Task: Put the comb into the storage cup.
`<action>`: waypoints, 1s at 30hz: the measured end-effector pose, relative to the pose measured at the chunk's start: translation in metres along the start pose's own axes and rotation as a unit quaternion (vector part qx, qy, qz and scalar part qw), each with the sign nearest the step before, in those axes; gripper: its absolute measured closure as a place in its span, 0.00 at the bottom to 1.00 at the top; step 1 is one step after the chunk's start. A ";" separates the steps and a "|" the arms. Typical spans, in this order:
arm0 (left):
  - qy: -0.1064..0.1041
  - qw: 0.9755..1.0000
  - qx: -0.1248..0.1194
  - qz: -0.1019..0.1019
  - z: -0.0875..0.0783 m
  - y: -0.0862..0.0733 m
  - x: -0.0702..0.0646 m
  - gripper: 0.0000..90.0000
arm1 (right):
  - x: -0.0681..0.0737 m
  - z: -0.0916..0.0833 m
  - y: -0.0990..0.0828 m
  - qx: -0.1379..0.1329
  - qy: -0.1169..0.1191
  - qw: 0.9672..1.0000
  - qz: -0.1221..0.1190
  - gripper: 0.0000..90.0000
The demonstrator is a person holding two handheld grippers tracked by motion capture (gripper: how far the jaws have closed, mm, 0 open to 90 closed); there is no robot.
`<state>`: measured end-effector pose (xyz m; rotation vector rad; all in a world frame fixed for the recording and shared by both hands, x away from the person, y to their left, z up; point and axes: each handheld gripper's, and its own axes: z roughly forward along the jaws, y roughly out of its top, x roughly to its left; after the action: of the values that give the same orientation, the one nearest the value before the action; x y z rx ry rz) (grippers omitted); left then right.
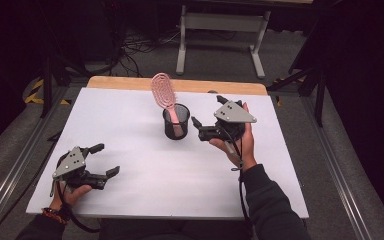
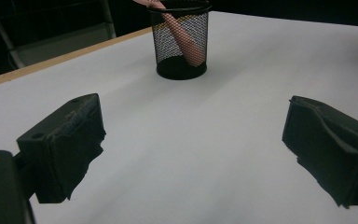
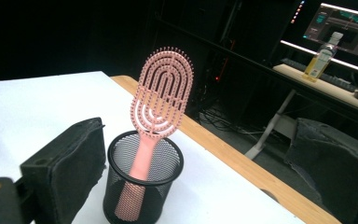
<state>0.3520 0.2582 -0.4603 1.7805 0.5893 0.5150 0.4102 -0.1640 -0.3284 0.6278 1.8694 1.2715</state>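
Hairbrush (image 3: pixel 161 100) unmarked, no legible writing

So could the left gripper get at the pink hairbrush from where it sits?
Probably yes: the left gripper is open, and bare table lies between it and the hairbrush standing in the mesh cup.

The high view looks forward and down over the whole table (image 1: pixel 130 165). Both gripper views sit low, facing the mesh cup (image 2: pixel 181 42) and pink brush (image 3: pixel 161 100), the right one nearer.
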 end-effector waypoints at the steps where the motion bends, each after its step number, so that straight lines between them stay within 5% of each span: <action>1: 0.000 1.000 0.001 0.000 0.000 0.000 0.000 0.07 | 0.000 -0.002 -0.001 -0.001 -0.003 1.000 -0.002 0.05; 30: 0.001 1.000 0.003 0.002 0.000 0.000 0.000 0.07 | -0.004 -0.037 -0.022 0.017 -0.014 0.999 -0.024 0.06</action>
<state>0.3519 0.2576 -0.4606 1.7879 0.5896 0.5168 0.3822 -0.1954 -0.3402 0.6125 1.8755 1.1957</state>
